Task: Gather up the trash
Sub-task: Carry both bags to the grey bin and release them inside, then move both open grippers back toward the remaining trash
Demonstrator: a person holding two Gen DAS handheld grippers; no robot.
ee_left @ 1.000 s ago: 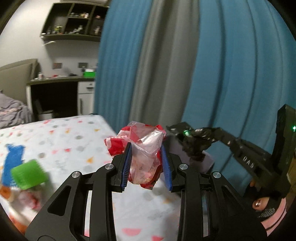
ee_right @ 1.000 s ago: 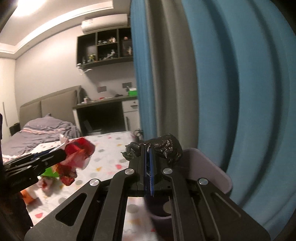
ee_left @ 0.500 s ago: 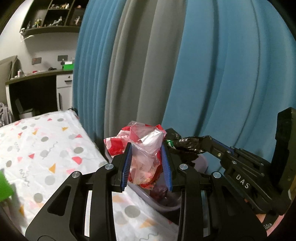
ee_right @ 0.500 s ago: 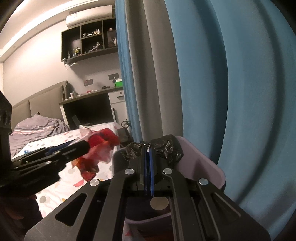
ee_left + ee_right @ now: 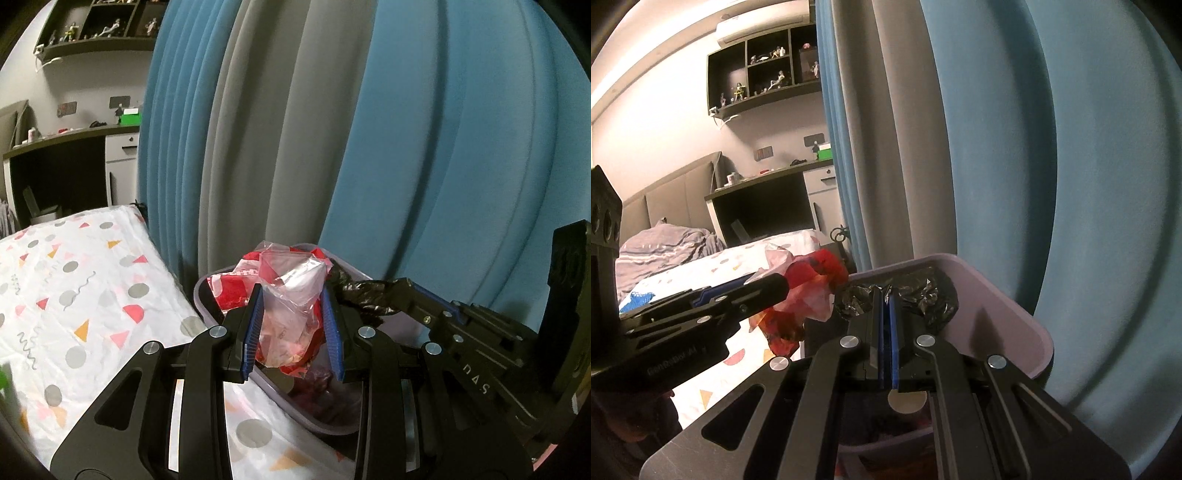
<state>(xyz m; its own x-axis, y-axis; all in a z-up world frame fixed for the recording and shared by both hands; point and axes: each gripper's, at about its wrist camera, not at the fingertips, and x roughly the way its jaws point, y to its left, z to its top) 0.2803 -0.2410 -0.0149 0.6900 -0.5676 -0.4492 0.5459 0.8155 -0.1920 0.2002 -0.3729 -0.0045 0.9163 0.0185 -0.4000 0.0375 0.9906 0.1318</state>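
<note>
Lettering: "DAS" on the right tongs' (image 5: 373, 295) arm, mirrored in the left wrist view; "GenRobot AI" on the left tongs' (image 5: 293, 326) arm. Left tongs clamp a crumpled red-and-clear plastic wrapper (image 5: 291, 295) above the lilac bin (image 5: 1008, 314). Right tongs pinched tight on the black bin liner (image 5: 934, 295) at the bin's rim. Bin beside the bed (image 5: 74, 295), against blue-grey curtains (image 5: 424, 147)

A home bedroom: a bed (image 5: 683, 240) with padded headboard (image 5: 676, 188), a desk (image 5: 768, 181), wall shelves of figurines (image 5: 768, 79), an air conditioner (image 5: 764, 26), long blue-grey curtains (image 5: 332, 147)
</note>
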